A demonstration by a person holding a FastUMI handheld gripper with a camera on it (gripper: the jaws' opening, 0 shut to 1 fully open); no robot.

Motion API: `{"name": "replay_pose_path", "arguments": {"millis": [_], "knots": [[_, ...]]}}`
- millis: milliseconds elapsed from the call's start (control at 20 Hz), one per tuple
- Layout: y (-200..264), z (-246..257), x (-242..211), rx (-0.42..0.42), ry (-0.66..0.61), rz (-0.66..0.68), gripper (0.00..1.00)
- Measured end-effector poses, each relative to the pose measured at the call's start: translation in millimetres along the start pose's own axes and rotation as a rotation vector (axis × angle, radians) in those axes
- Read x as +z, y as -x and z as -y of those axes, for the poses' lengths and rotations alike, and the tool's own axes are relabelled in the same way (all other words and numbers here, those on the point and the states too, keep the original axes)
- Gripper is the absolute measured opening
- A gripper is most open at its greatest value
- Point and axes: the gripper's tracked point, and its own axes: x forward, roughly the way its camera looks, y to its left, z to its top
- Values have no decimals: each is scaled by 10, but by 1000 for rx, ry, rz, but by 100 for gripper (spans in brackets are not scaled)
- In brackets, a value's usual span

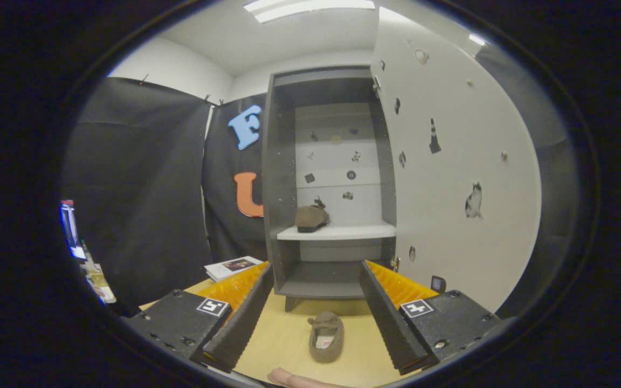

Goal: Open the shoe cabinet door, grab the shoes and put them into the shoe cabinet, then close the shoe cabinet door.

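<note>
I can't make out the small stickers (351, 175) on the shoe cabinet's (281, 178) back panel, its open door (450, 178) hides whatever lies behind, and a hand (294, 380) is cut off at the worktop's (283, 334) near edge.
</note>
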Motion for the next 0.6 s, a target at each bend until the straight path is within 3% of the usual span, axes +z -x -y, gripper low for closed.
{"name": "replay_pose_path", "arguments": {"millis": [300,600], "knots": [[-647,153,-1015,-43,-9,-182,100],[-1090,122,-1908,-21,9,-324,100]]}}
